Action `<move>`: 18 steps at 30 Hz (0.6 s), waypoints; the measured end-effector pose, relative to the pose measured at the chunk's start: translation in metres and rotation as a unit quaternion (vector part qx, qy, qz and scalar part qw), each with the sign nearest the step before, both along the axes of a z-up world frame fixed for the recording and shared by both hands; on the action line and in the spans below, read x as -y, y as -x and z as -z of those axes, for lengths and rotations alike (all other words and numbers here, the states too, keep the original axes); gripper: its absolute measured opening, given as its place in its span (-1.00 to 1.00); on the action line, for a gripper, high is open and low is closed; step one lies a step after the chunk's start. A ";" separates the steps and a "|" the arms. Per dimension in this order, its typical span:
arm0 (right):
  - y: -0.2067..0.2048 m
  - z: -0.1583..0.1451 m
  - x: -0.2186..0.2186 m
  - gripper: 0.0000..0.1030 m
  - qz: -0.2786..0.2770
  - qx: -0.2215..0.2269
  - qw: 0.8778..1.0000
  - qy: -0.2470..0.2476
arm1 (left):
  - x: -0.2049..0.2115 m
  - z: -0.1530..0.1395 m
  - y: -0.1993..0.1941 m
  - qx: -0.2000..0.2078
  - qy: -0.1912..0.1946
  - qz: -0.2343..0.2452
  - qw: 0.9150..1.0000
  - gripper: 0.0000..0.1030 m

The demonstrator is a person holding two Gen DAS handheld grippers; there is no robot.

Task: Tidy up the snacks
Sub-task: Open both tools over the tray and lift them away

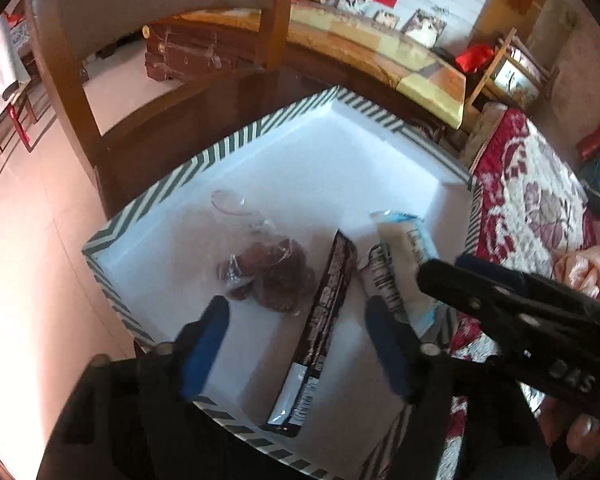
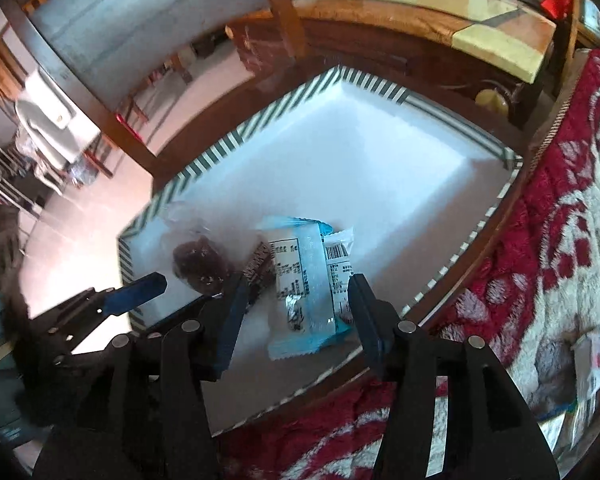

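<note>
Your left claw (image 1: 296, 320) stands wide over the striped box (image 1: 220, 148), holding nothing, with the dark bar (image 1: 324, 320) lying loose between its fingers. Your right claw (image 2: 296, 304) is partly open and empty above the pale blue packet (image 2: 304, 288). Both snacks appear to be released, so lift each claw straight up without snagging a wrapper. Count three snacks in the box: one clear bag of brown pieces (image 1: 268, 276), one dark bar, one pale blue packet.
</note>
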State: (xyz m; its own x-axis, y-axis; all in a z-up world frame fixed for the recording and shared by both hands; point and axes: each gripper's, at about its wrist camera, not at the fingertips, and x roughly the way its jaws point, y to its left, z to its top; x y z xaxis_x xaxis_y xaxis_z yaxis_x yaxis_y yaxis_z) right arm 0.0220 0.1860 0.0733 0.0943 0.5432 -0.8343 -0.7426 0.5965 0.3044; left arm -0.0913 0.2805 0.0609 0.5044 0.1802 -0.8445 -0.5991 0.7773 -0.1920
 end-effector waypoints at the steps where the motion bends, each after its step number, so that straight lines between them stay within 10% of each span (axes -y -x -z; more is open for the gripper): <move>1: 0.002 -0.004 0.007 0.01 0.004 0.002 1.000 -0.008 | 0.003 -0.002 0.001 0.004 -0.005 0.002 1.000 0.53; 18: 0.057 -0.039 0.235 0.03 0.136 0.132 0.979 -0.077 | 0.136 -0.009 -0.008 0.084 -0.048 0.161 0.982 0.75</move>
